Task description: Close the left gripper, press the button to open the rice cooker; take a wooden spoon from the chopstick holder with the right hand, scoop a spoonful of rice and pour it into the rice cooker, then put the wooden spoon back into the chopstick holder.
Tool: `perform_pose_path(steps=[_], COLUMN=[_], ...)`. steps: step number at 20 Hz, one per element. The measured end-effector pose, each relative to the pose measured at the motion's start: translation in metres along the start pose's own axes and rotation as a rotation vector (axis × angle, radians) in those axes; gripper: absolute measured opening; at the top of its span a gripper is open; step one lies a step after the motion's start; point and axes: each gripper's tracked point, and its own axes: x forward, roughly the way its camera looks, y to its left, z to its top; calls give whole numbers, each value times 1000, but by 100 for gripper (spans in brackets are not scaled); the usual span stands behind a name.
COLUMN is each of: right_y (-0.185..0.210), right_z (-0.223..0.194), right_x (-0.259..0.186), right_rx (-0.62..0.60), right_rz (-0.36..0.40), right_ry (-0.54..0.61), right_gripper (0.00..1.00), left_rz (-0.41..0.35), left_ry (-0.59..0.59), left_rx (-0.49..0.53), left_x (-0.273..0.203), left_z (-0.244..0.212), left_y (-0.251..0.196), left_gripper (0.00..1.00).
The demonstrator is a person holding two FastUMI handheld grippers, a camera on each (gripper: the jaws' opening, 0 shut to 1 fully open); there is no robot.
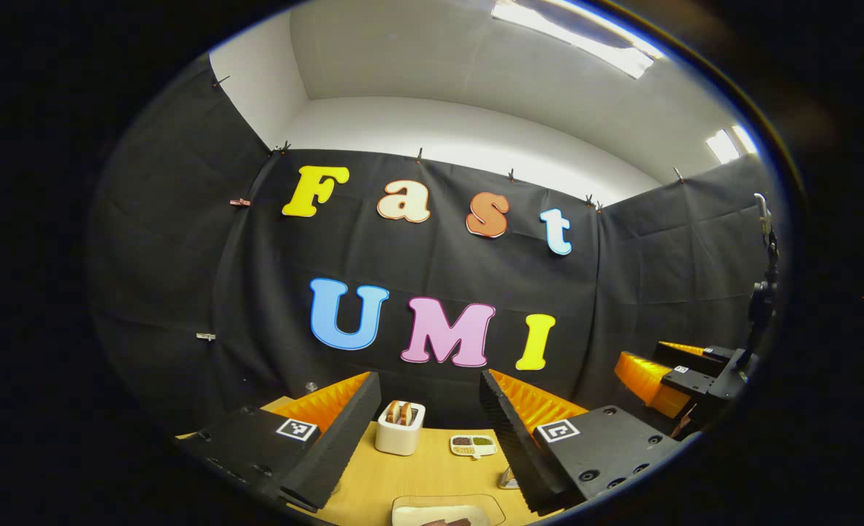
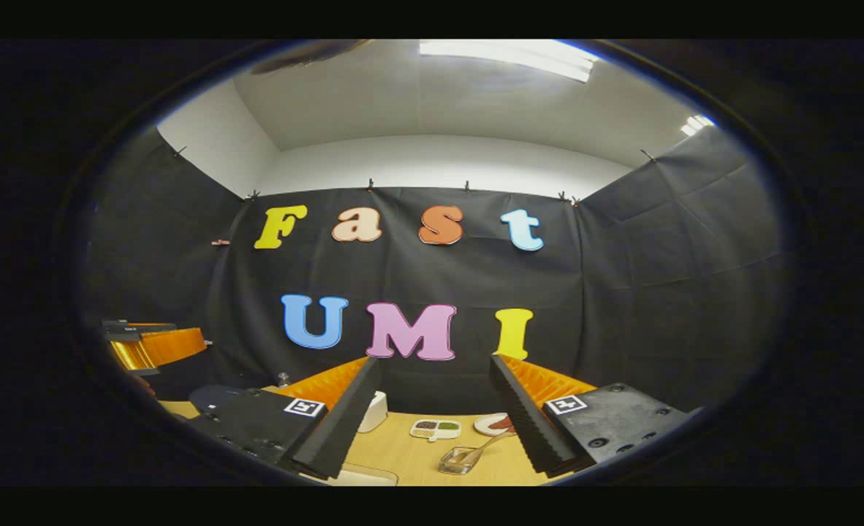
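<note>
Both grippers hang with jaws spread, gripping nothing: left gripper (image 1: 432, 438), right gripper (image 2: 432, 416). At 12 o'clock beyond the left jaws stands the white chopstick holder (image 1: 400, 429), handles upright, probably the wooden spoon. Right gripper looks nearer the grain dish (image 2: 436, 429).
</note>
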Motion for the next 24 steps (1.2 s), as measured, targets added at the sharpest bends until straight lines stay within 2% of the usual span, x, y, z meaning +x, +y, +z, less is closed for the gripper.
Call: perform_pose_path(steps=[7,14,22,24], right_y=[26,29,30,32], right_z=[-3,-24,-27,-26], right_x=[0,-1,1,0], right_rx=[-40,-72,-69,-77], right_rz=[58,63,71,76], right_ry=[9,100,115,115], right_gripper=[94,94,91,95], left_rz=[30,41,94,92], left_ry=[-1,15,19,22], left_rx=[51,67,69,71], left_x=[-5,-5,-3,-3], left_z=[-2,-9,-10,-11], left_y=[5,7,23,21], left_gripper=[94,93,93,93])
